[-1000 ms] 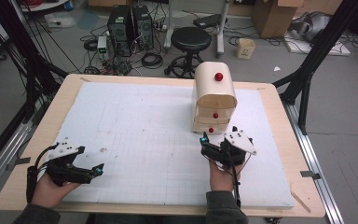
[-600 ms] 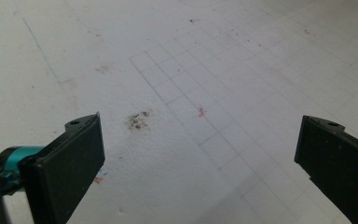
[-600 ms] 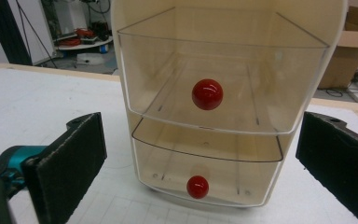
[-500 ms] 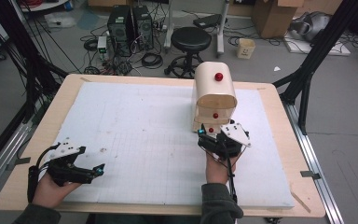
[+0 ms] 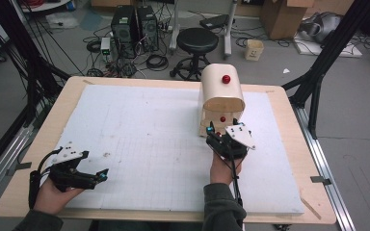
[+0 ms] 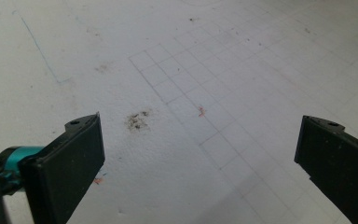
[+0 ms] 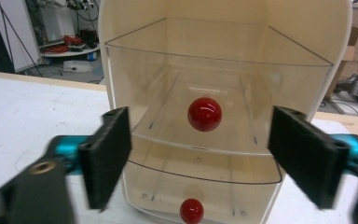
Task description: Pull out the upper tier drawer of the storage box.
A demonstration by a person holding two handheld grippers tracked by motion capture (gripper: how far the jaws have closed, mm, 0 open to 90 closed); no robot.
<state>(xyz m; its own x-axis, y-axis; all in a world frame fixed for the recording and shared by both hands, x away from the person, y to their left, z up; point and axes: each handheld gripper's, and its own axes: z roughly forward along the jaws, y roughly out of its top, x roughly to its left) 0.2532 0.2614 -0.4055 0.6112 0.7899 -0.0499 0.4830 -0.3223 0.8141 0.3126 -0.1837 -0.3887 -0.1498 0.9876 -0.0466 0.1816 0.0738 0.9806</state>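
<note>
The right tongs [image 7: 199, 154] have moved up to the small cream plastic drawer box [image 5: 221, 98] at the far right of the white foam surface [image 5: 139, 144]. Their jaws have just been closing around the round red knob [image 7: 204, 114] of its clear middle drawer [image 7: 200, 135], not touching yet, so a pull likely comes next. The left tongs [image 6: 200, 154] rest open and empty.

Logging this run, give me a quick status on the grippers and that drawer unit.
Right hand-held gripper closing, pads either side of middle drawer's red knob, not touching. Left hand-held gripper open, idle on mat. Nothing in the way.
</note>
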